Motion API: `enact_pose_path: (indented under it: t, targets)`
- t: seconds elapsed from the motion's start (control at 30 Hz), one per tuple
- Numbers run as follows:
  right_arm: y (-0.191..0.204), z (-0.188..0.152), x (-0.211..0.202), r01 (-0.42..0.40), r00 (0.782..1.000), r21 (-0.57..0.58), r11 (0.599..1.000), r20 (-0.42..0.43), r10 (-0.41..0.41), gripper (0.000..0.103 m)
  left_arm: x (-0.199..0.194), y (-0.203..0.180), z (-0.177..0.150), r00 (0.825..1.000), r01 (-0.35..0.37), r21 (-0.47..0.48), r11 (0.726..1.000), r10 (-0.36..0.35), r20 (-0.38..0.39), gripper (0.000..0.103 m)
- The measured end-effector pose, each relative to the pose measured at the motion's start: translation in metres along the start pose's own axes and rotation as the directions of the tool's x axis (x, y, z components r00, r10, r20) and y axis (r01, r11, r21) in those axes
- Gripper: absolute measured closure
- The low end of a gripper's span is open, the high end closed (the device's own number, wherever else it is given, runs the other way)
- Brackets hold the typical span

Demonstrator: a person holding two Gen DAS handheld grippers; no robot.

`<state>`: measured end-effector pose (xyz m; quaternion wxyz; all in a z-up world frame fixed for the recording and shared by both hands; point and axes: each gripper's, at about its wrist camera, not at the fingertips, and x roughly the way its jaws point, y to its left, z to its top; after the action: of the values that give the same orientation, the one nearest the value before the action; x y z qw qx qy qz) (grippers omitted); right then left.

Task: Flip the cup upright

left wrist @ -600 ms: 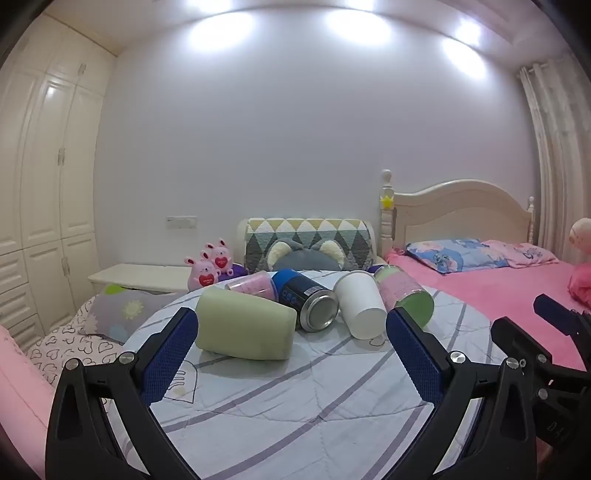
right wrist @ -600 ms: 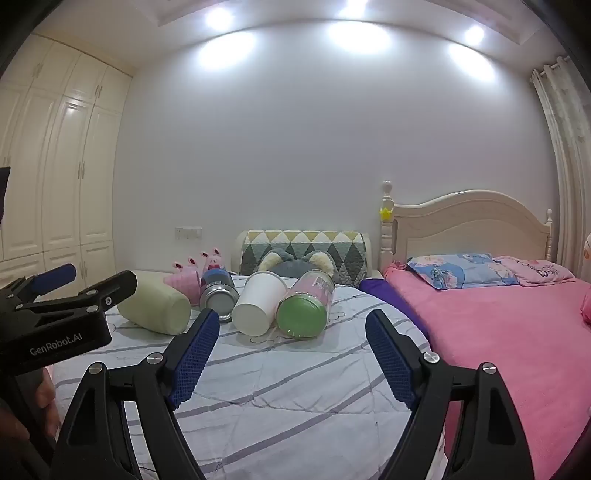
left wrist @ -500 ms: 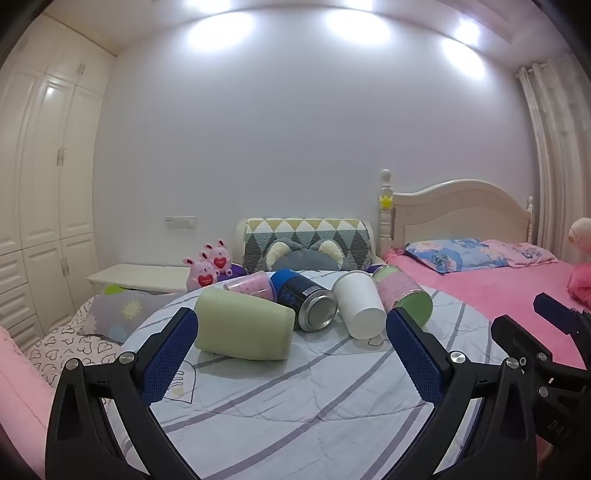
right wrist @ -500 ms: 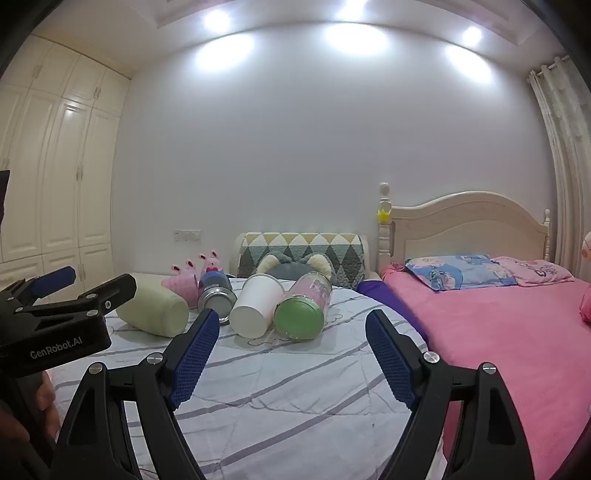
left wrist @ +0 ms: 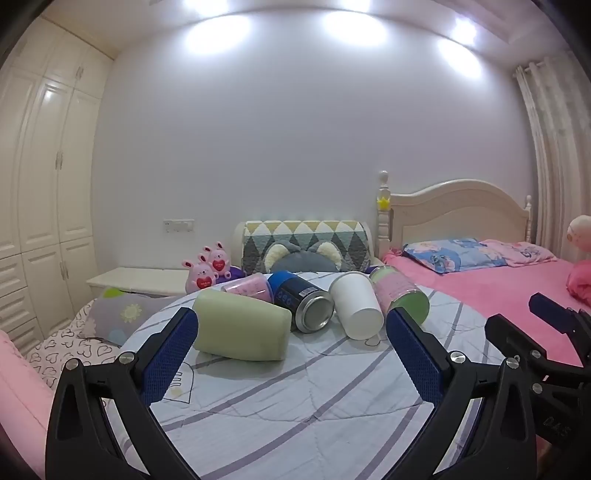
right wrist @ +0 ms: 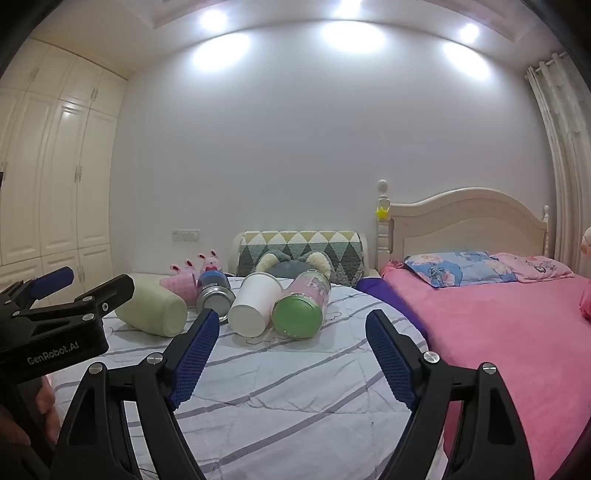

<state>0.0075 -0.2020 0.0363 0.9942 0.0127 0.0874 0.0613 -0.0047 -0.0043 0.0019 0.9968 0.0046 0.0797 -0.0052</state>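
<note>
— What sort of room is it?
— A bedroom: plain white wall (right wrist: 295, 147), bright ceiling spotlights (right wrist: 351, 35), cream wardrobe doors (left wrist: 48, 184) along the left

— And the furniture?
— A cream headboard (right wrist: 465, 221) behind a pink bed (right wrist: 498, 325), a pale curtain (left wrist: 554, 155) at right, a low white cabinet (left wrist: 136, 278) under a wall socket (left wrist: 178, 225)
</note>
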Motion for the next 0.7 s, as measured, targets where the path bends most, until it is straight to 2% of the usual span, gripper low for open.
enact_pose_path:
  t: [0.7]
  targets:
    - [0.0034, -0.0011, 0.0013, -0.002, 1.0, 0.004, 1.0, -0.01, 0.002, 0.02, -0.0023, 0.0004, 0.001, 1.0, 0.001, 0.003, 1.0, -0.001, 0.007, 0.0]
